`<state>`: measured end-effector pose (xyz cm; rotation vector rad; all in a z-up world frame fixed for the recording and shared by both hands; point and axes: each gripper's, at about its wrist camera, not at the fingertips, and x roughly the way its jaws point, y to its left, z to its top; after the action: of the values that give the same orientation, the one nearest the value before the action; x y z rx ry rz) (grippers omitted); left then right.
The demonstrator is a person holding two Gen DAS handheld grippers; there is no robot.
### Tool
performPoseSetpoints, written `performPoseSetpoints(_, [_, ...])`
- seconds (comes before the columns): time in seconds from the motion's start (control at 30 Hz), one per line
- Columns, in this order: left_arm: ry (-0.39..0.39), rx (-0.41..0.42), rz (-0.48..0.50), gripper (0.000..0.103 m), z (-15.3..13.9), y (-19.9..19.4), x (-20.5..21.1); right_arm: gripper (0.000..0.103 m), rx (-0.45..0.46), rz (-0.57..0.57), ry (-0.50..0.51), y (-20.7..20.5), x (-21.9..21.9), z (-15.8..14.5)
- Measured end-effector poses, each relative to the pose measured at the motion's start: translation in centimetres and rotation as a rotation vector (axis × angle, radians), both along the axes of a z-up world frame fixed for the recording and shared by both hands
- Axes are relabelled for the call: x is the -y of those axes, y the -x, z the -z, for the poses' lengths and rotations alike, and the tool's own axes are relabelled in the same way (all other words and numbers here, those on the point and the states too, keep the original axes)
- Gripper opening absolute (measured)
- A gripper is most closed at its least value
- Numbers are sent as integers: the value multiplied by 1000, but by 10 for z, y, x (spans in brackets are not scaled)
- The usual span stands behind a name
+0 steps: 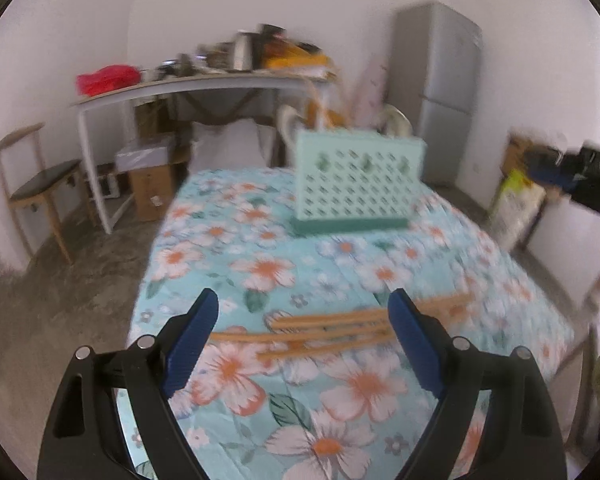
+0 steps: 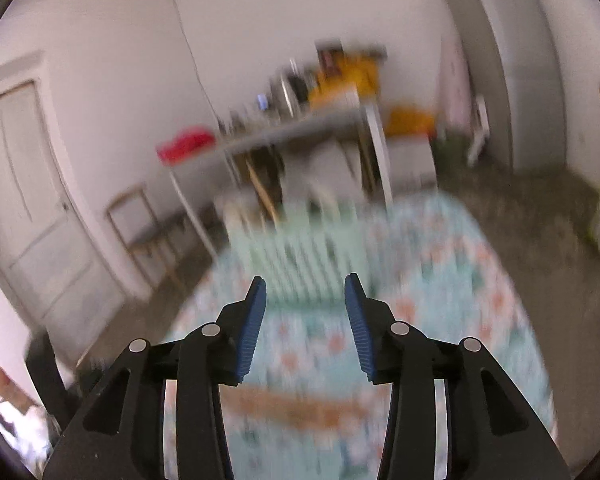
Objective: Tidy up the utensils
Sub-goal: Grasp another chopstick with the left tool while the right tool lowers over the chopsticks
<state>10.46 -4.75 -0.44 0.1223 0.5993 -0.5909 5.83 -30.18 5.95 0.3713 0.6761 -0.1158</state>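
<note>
Turquoise cloth printed with orange-and-white flowers covered the tabletop (image 1: 260, 236), and there lay the wooden chopsticks (image 1: 332, 330), a loose bundle stretched crosswise. The left tool (image 1: 304, 312) hung just above them, jaws spread wide, gripping nothing. Farther back stood the mint-green perforated utensil holder (image 1: 358, 178), upright on its darker base. The right tool (image 2: 305, 300) was blurred, its jaws part open and empty, pointing toward the holder. Behind: a cluttered white side table (image 1: 188, 86), a wooden chair (image 1: 32, 188), a grey fridge (image 1: 444, 84), bare concrete floor (image 1: 60, 304).
</note>
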Motion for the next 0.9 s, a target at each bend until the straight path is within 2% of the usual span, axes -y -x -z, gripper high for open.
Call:
performPoseSetpoints(0.17, [-155, 35, 180, 60, 13, 16, 34, 40, -172, 56, -160, 12, 13, 60])
performPoseSetpoints(0.3, [-315, 82, 282, 45, 31, 24, 65, 40, -202, 79, -217, 28, 21, 79])
performPoseSetpoints(0.4, [-456, 115, 342, 36, 49, 26, 88, 40, -201, 86, -236, 31, 29, 82])
performPoseSetpoints(0.47, [-517, 134, 377, 33, 58, 27, 98, 40, -200, 88, -247, 31, 34, 83])
performPoseSetpoints(0.6, [-656, 207, 438, 31, 77, 31, 116, 40, -197, 88, -266, 35, 41, 86])
performPoseSetpoints(0.7, [-736, 275, 474, 27, 85, 34, 124, 40, -193, 87, -278, 35, 44, 88])
performPoseSetpoints(0.8, [-784, 309, 496, 18, 87, 34, 129, 40, -189, 88, -289, 35, 46, 90])
performPoseSetpoints(0.9, [-835, 359, 518, 13, 90, 37, 132, 40, -187, 94, -290, 36, 48, 90])
